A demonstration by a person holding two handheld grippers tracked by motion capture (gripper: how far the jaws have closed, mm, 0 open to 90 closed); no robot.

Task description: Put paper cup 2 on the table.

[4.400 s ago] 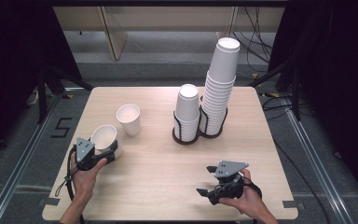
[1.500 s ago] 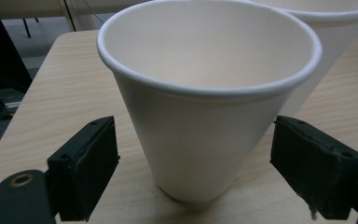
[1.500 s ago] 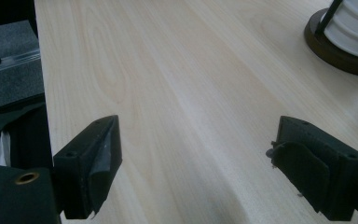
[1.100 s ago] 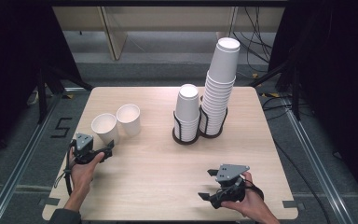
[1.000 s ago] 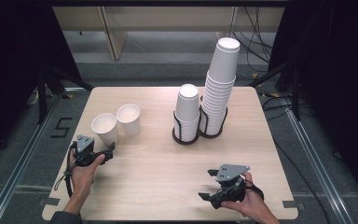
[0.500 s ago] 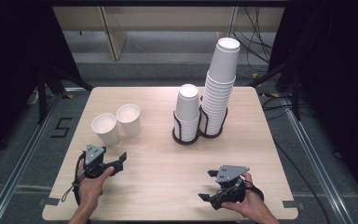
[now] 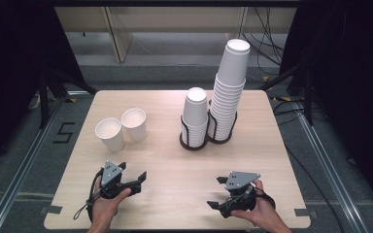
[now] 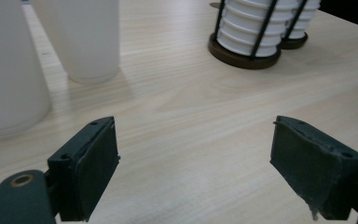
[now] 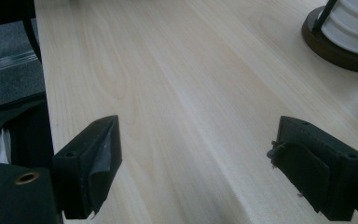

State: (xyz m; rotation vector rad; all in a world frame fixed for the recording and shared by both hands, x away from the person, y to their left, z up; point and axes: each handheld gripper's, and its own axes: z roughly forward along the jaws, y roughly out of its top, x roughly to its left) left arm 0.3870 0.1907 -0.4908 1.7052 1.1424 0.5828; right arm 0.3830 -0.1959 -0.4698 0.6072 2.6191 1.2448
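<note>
Left gripper (image 7: 136, 178) held low over the near left part of the tabletop, jaws pointing right and slightly away, spread wide with nothing between them. Left hand (image 7: 108, 206) wrapped around its body from below, cable looping beside the wrist. Right gripper (image 7: 217, 192) held near the front right edge, pointing left, jaws likewise parted and empty. Right hand (image 7: 261, 213) clasping it from behind, forearm entering from the bottom.

White cups (image 7: 121, 129) and white cup stacks (image 7: 229, 87) in black wire holders (image 7: 194, 138) with dark brown bases; pale wood-grain table (image 7: 175, 160); black grippers (image 7: 131, 180) with grey top plates; grey floor (image 7: 24, 160).
</note>
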